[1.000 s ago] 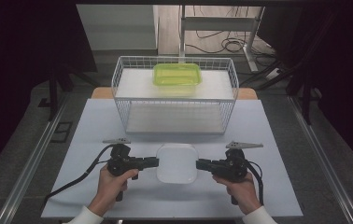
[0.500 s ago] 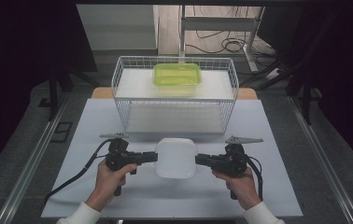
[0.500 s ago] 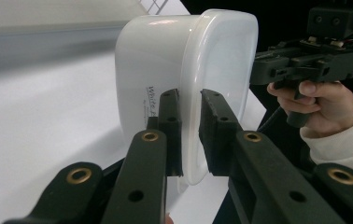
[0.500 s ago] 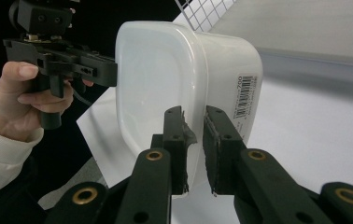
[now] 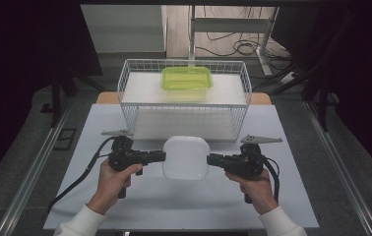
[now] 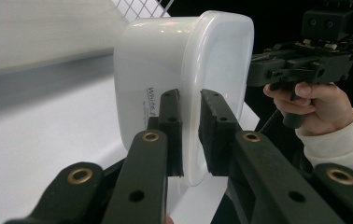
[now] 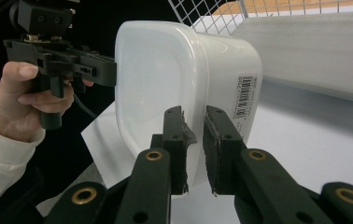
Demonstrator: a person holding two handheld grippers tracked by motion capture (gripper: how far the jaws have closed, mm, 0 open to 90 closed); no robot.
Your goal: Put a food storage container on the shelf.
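Between wire basket [image 5: 184,105] and person: white plastic container [image 5: 186,157], likely light, slick, slightly flexible. Left gripper [image 5: 160,156] and right gripper [image 5: 211,159] each clamped on opposite rim; lip gives best purchase.

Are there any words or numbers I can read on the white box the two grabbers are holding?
"White..." in slanted script on the side of the white box, left gripper view; the rest is hidden behind the fingers.
Small print under that word: too small to read.
Barcode sticker on the box's side, right gripper view: digits too blurred to read.
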